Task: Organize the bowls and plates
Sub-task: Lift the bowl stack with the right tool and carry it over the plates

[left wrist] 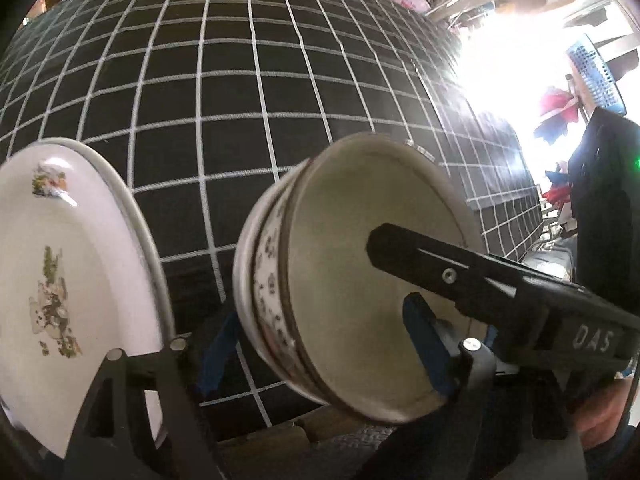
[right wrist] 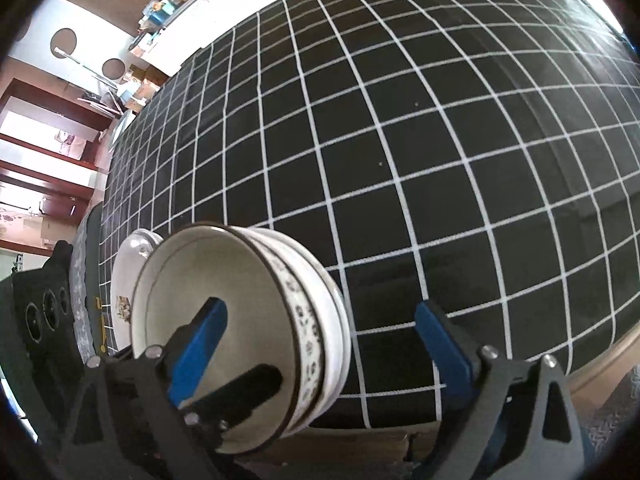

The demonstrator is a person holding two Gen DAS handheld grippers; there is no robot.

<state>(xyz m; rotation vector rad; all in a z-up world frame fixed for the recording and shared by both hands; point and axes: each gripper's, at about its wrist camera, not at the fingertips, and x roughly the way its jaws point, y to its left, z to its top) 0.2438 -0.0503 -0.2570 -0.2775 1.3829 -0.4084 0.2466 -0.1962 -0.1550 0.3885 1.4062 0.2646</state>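
I am looking at the tabletop (right wrist: 400,140) wearing a black, white-gridded cloth; stacked bowls (right wrist: 320,320) and a flowered plate (left wrist: 60,260) are sitting near me.

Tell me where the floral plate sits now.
In the left wrist view the floral plate lies at far left on the checked tablecloth, just left of the stacked bowls.

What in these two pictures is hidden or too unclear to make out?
- Left wrist view: the white flowered plate is cut off by the left edge and partly covered by the gripper frame.
- Left wrist view: window glare washes out the room at upper right.
- Right wrist view: the stacked white bowls with a dark patterned band hide most of that plate; how many bowls are nested is unclear.
- Both views: what the bowls rest on is hidden.
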